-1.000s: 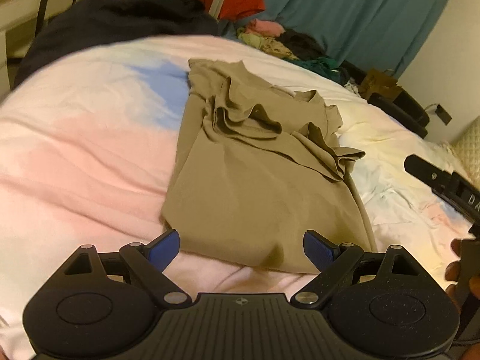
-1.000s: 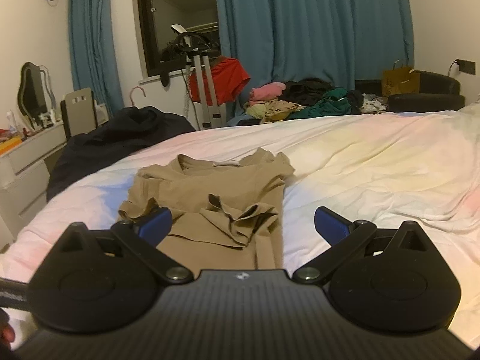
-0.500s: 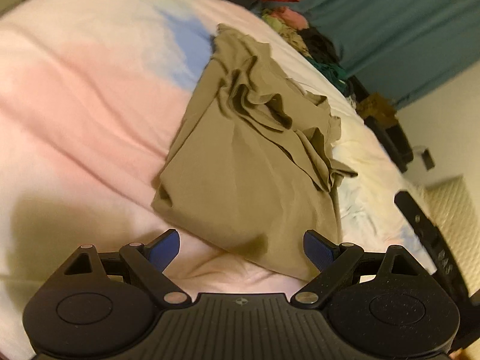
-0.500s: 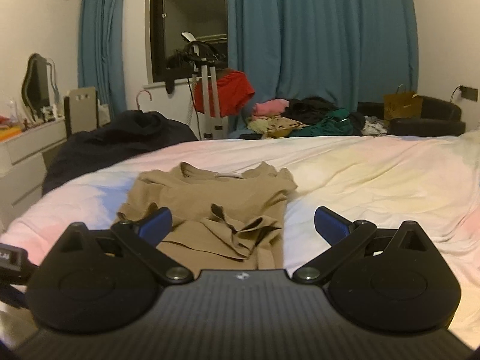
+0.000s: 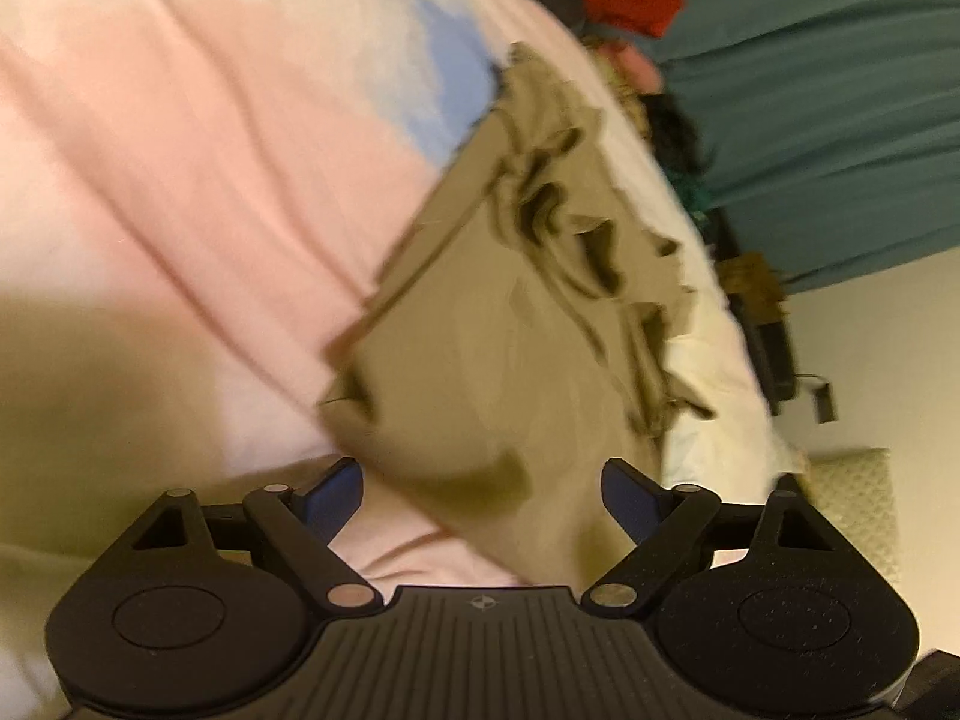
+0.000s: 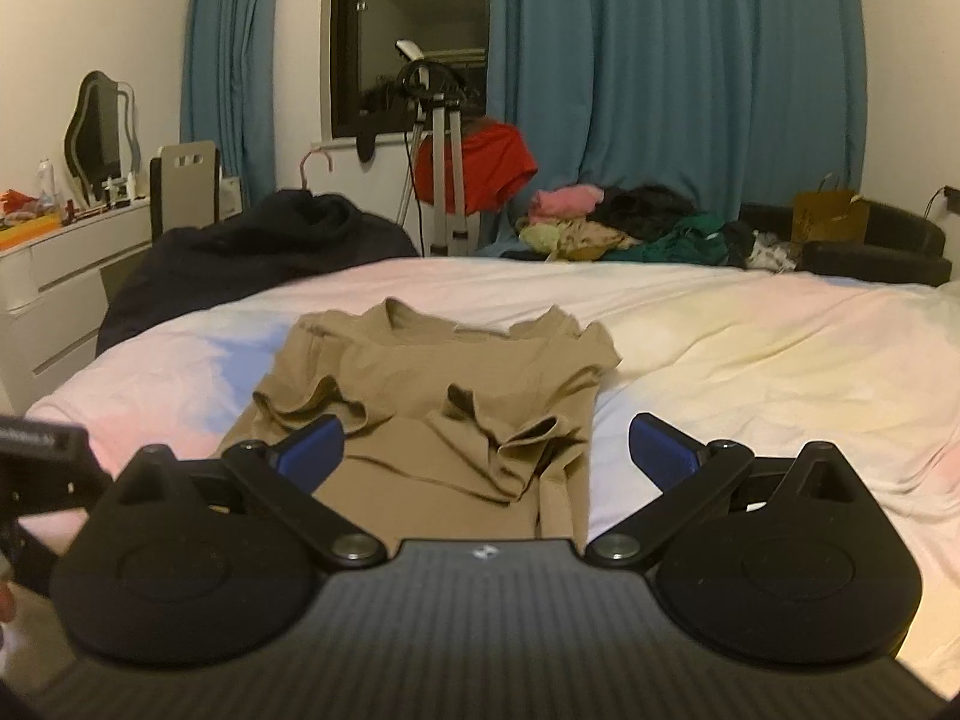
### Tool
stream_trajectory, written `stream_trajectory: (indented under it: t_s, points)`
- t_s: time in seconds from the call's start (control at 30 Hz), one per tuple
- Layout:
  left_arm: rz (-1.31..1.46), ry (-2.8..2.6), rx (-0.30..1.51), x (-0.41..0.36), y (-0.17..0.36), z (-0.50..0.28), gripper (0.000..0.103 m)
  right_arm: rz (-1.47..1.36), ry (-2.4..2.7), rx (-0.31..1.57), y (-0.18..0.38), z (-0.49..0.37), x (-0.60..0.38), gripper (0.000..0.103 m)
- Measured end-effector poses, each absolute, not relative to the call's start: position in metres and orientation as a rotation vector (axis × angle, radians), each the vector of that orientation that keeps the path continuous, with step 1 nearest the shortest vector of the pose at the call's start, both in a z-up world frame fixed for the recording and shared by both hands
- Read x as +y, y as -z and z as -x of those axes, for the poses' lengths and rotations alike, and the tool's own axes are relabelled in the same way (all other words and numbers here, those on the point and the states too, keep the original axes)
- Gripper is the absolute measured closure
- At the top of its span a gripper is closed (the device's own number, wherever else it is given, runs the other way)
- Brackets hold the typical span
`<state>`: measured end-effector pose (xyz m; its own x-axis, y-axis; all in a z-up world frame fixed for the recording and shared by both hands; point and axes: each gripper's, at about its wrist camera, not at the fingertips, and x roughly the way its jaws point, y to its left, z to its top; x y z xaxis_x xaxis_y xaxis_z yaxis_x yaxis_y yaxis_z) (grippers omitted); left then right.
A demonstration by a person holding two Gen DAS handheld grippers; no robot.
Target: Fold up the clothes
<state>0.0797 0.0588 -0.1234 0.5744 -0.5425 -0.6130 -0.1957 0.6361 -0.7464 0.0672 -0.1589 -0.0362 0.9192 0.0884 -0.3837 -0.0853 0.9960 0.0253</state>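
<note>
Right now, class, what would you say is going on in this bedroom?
A person holds a gripper in each hand over a tan T-shirt lying on the bed, its sleeves already turned inward. The left gripper is open, near the shirt's bottom hem; the right gripper is also open and holds nothing. Neither grips the cloth yet.

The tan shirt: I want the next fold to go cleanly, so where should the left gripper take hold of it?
Probably the near left hem corner of the tan shirt, reached from the near edge of the bed. The open left gripper already faces the hem, and that corner lifts off the cover while the sleeves lie bunched farther up.
</note>
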Motion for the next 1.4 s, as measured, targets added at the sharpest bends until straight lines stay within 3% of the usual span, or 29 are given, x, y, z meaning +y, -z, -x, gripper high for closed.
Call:
stream_trajectory:
  t_s: [0.23, 0.43, 0.67, 0.8, 0.9, 1.2, 1.3, 1.4]
  points:
    - [0.928, 0.286, 0.939, 0.049, 0.126, -0.087, 0.021, -0.013, -0.087, 0.425, 0.039, -0.068, -0.160, 0.000]
    - [0.911, 0.299, 0.936, 0.037, 0.130, -0.090, 0.038, -0.019, -0.092, 0.441, 0.041, -0.072, -0.161, 0.000]
    - [0.860, 0.424, 0.796, 0.019, 0.111, -0.084, 0.038, -0.019, -0.089, 0.441, 0.042, -0.072, -0.161, 0.000]
    - [0.860, 0.330, 0.909, 0.011, 0.132, -0.100, 0.039, -0.019, -0.085, 0.448, 0.042, -0.074, -0.162, 0.000]
    - [0.891, 0.268, 0.972, 0.010, 0.148, -0.108, 0.044, -0.027, -0.087, 0.458, 0.043, -0.074, -0.163, 0.000]
    - [0.804, 0.371, 0.819, -0.013, 0.124, -0.104, 0.045, -0.097, -0.085, 0.427, 0.038, -0.067, -0.169, 0.000]
    - [0.841, 0.320, 0.856, -0.009, 0.134, -0.108, 0.046, -0.143, -0.131, 0.402, 0.037, -0.063, -0.173, 0.000]
    - [0.920, 0.262, 0.878, 0.003, 0.146, -0.113, 0.054, -0.180, -0.201, 0.367, 0.035, -0.059, -0.173, 0.000]
